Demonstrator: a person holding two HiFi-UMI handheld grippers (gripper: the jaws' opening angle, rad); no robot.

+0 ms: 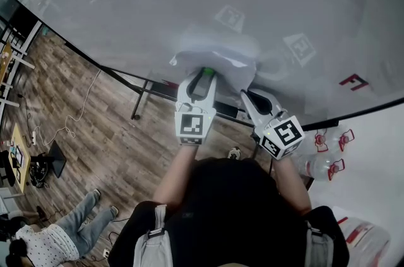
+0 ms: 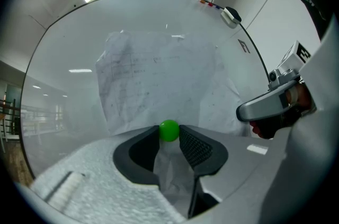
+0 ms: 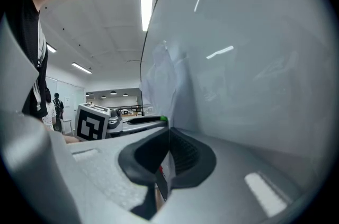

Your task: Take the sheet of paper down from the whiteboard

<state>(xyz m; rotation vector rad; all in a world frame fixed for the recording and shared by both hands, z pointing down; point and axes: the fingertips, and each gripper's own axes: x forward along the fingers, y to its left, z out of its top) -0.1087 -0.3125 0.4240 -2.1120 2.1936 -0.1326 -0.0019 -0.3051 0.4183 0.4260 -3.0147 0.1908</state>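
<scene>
A crumpled white sheet of paper [image 2: 153, 74] hangs on the whiteboard [image 1: 126, 7]. In the head view the sheet of paper [image 1: 218, 56] bulges off the board above both grippers. My left gripper [image 2: 169, 135] is shut on a small green round magnet [image 2: 169, 130] at the sheet's lower edge, with paper hanging between the jaws below it. In the head view the magnet [image 1: 207, 72] shows at the left gripper [image 1: 203, 77] tips. My right gripper [image 3: 168, 135] is shut on the sheet's lower right edge [image 3: 161, 85], close against the board; it is also seen in the head view [image 1: 246, 93].
An eraser [image 2: 230, 15] sits on the board's top right rim. The board's stand legs [image 1: 142, 98] rest on a wood floor with cables. A person [image 1: 57, 234] sits at lower left. Plastic bottles [image 1: 322, 165] lie at the right.
</scene>
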